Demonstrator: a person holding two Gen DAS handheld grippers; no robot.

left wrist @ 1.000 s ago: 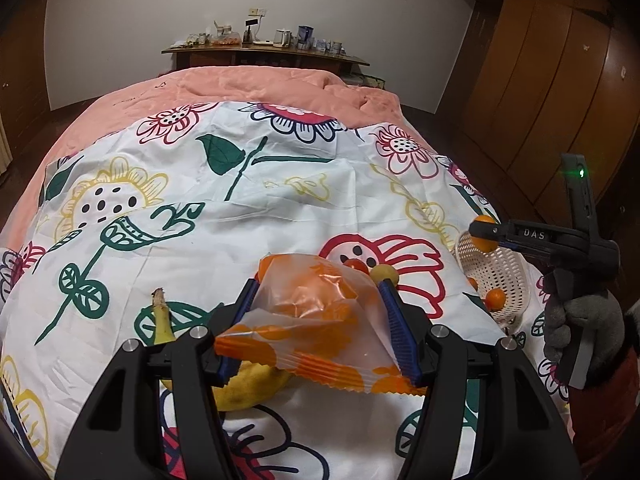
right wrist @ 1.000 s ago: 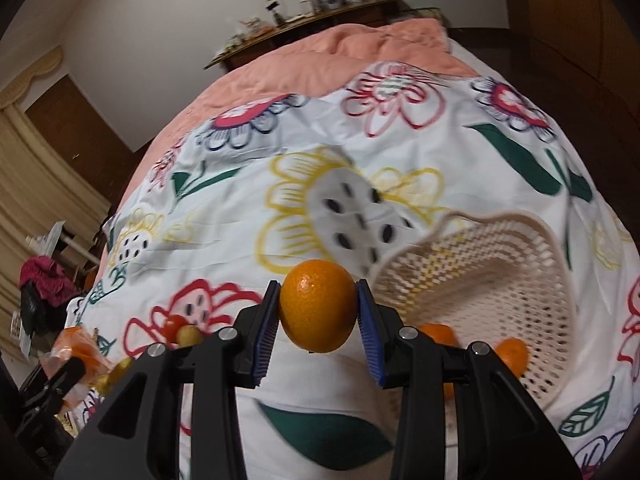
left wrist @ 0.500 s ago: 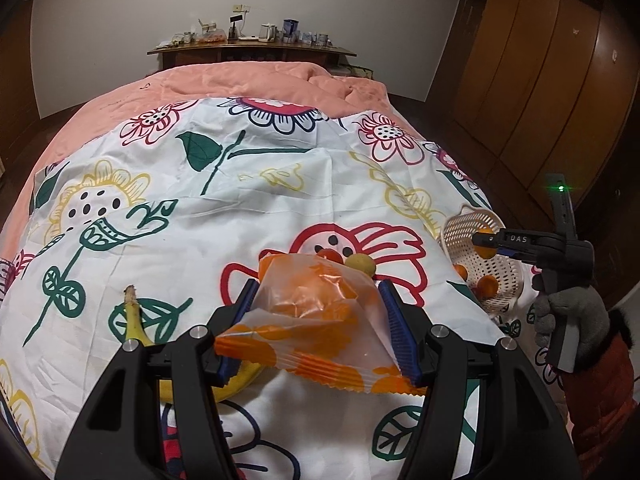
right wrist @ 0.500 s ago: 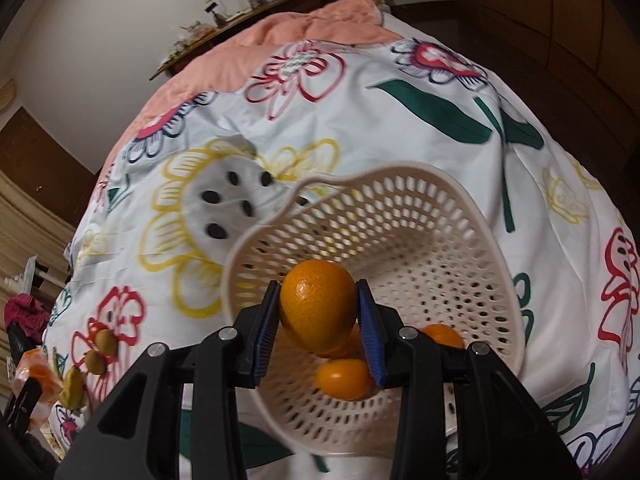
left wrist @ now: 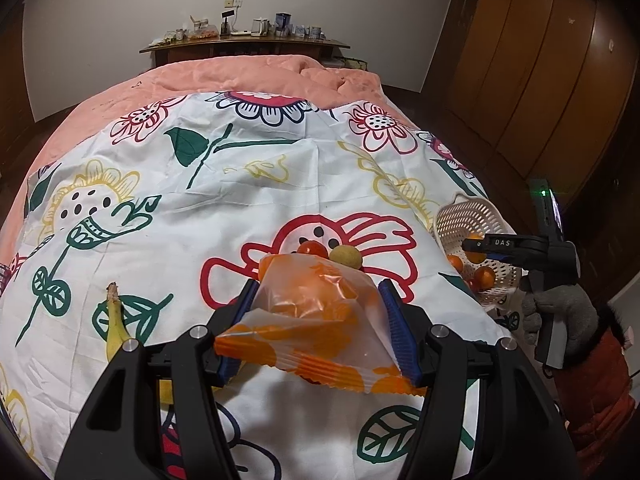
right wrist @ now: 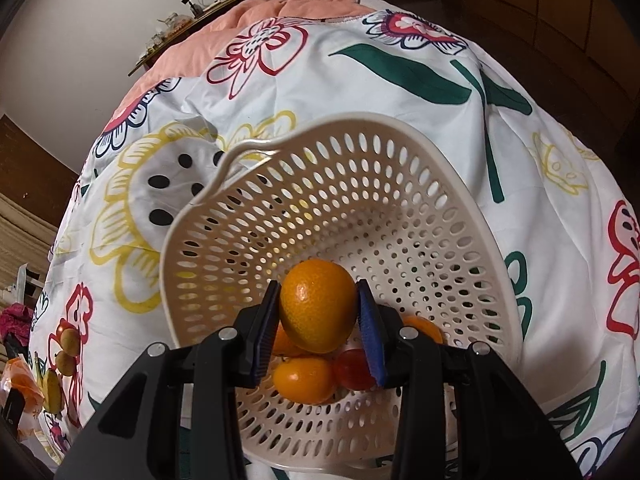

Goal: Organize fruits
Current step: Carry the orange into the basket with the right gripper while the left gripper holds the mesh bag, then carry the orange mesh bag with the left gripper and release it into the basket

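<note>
My right gripper [right wrist: 318, 314] is shut on an orange [right wrist: 316, 304] and holds it inside the white perforated basket [right wrist: 400, 216], just above other oranges [right wrist: 304, 378] and a red fruit [right wrist: 354, 368]. The basket [left wrist: 464, 216] and right gripper [left wrist: 476, 245] also show at the right of the left wrist view. My left gripper [left wrist: 318, 312] is shut on a clear plastic bag with orange print [left wrist: 320, 320], held above the floral sheet. A banana [left wrist: 116, 332], a red fruit [left wrist: 310, 249] and a yellow-green fruit [left wrist: 346, 255] lie on the sheet.
The floral sheet [left wrist: 240, 184] covers a bed with a pink quilt [left wrist: 256, 72]. A wooden shelf with small items [left wrist: 244, 42] stands against the far wall. Wooden wardrobe doors [left wrist: 540, 80] run along the right. Small fruits [right wrist: 66, 348] lie at the far left of the right wrist view.
My right gripper has carried the orange from beside the basket over its rim and down inside it. My left gripper keeps the bag and has drifted slightly.
</note>
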